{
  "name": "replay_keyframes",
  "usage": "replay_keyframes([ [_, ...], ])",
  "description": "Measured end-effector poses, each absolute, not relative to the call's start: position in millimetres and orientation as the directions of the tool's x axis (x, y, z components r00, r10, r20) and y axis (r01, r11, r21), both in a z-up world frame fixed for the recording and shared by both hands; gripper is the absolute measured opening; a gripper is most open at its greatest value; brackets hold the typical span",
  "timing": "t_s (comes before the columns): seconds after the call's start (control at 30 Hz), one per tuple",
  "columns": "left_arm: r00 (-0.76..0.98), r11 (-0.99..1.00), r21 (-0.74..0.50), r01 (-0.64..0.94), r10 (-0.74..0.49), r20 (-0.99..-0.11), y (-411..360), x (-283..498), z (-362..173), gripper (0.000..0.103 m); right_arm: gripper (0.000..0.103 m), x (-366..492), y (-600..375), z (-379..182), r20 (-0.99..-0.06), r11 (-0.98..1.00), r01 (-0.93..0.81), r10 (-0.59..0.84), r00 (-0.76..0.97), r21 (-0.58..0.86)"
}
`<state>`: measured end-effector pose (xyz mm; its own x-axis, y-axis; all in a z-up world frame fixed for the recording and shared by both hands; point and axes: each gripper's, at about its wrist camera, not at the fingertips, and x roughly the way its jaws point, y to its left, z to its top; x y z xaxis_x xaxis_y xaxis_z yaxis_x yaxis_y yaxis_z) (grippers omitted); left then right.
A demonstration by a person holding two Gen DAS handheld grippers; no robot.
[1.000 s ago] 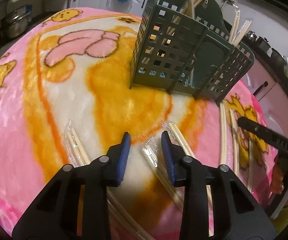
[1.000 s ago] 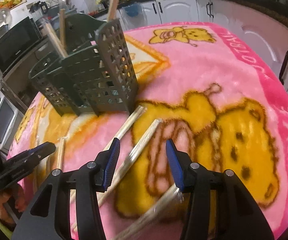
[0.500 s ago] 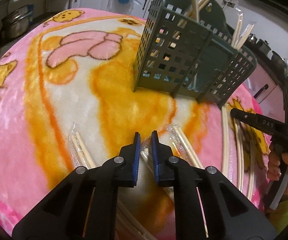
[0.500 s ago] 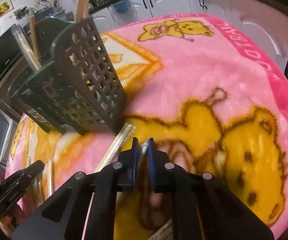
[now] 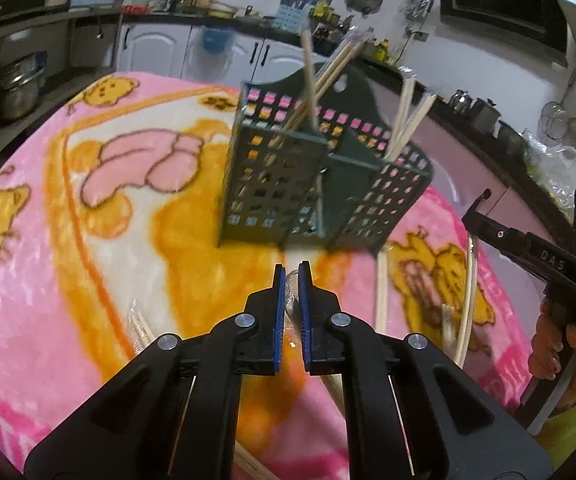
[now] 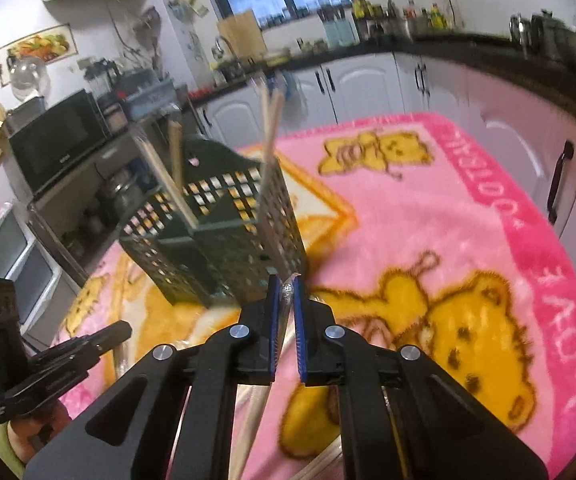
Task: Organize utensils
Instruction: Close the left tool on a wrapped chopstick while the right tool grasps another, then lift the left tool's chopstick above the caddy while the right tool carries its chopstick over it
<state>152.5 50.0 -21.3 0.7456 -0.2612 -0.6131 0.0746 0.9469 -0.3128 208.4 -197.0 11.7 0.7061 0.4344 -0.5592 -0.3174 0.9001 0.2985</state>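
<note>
Chopsticks in plastic sleeve: left gripper clamping one pack | right gripper clamping another, both hanging above blanket near holder | risk: thin end pinch slipping, pack swinging, snagging holder rim

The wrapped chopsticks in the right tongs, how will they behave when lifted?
The wrapped chopsticks look thin, so probably light and stiff. Their clear wrapper seems glossy and may slip between the right tongs. Held near one end, they will likely swing or pivot.

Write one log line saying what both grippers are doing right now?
left gripper: shut on wrapped chopsticks | right gripper: shut on wrapped chopsticks | green holder: partly filled
</note>
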Motion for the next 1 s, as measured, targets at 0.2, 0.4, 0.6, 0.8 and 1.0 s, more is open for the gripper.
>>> replay_keyframes([
  [0.2,0.773,0.942,-0.319,0.103,-0.278,-0.57,42,146,0,0.003,0.006,187,-201,35,-0.496,0.895,-0.335,0.443,0.747,0.295],
  [0.4,0.801,0.941,-0.301,0.156,-0.298,-0.519,29,138,26,0.003,0.006,172,-206,54,-0.448,0.9,-0.341,0.433,0.782,0.273],
  [0.6,0.823,0.939,-0.288,0.189,-0.311,-0.474,20,137,51,0.003,0.006,157,-213,71,-0.404,0.903,-0.345,0.424,0.811,0.256],
  [0.8,0.837,0.937,-0.266,0.228,-0.328,-0.437,8,137,75,0.003,0.006,147,-219,87,-0.366,0.904,-0.349,0.421,0.83,0.246],
  [1.0,0.853,0.936,-0.227,0.267,-0.34,-0.397,-5,134,100,0.003,0.006,140,-226,98,-0.335,0.907,-0.348,0.413,0.847,0.237],
])
